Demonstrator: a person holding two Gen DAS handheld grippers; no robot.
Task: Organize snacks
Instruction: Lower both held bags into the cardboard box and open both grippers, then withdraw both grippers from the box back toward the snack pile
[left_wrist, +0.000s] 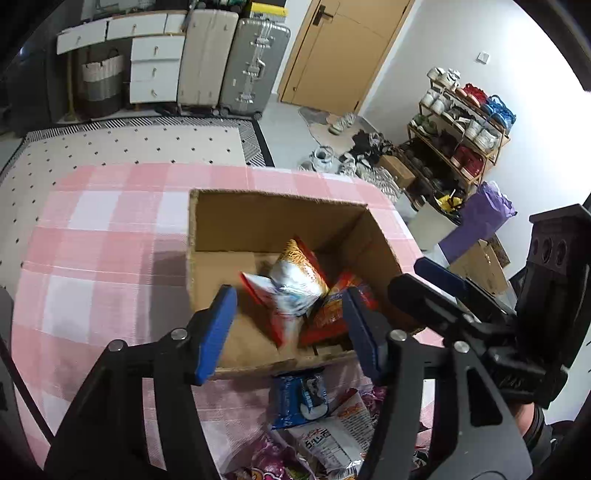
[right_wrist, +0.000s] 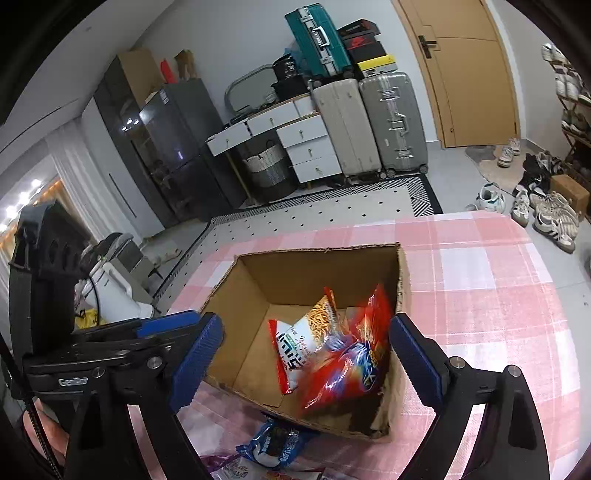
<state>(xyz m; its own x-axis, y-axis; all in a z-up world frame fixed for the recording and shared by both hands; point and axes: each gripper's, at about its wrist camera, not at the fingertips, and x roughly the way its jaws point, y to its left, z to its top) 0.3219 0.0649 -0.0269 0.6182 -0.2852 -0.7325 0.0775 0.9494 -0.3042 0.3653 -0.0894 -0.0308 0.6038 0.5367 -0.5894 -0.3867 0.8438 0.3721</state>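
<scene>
An open cardboard box (left_wrist: 221, 229) (right_wrist: 258, 354) stands on the pink checked tablecloth. Inside lie a white and orange snack bag (left_wrist: 295, 280) (right_wrist: 306, 339) and a red snack bag (left_wrist: 332, 310) (right_wrist: 351, 362), both blurred. My left gripper (left_wrist: 291, 332) is open and empty above the box's near edge. My right gripper (right_wrist: 306, 362) is open and empty above the box; it also shows in the left wrist view (left_wrist: 443, 291). A blue cookie pack (left_wrist: 303, 398) (right_wrist: 273, 446) and several other snack bags (left_wrist: 332, 435) lie in front of the box.
The pink tablecloth (left_wrist: 92, 258) (right_wrist: 498, 295) covers the table around the box. Beyond the table are a dotted rug (left_wrist: 129, 144), suitcases (right_wrist: 369, 122), a shoe rack (left_wrist: 458, 136) and loose shoes on the floor (right_wrist: 546, 214).
</scene>
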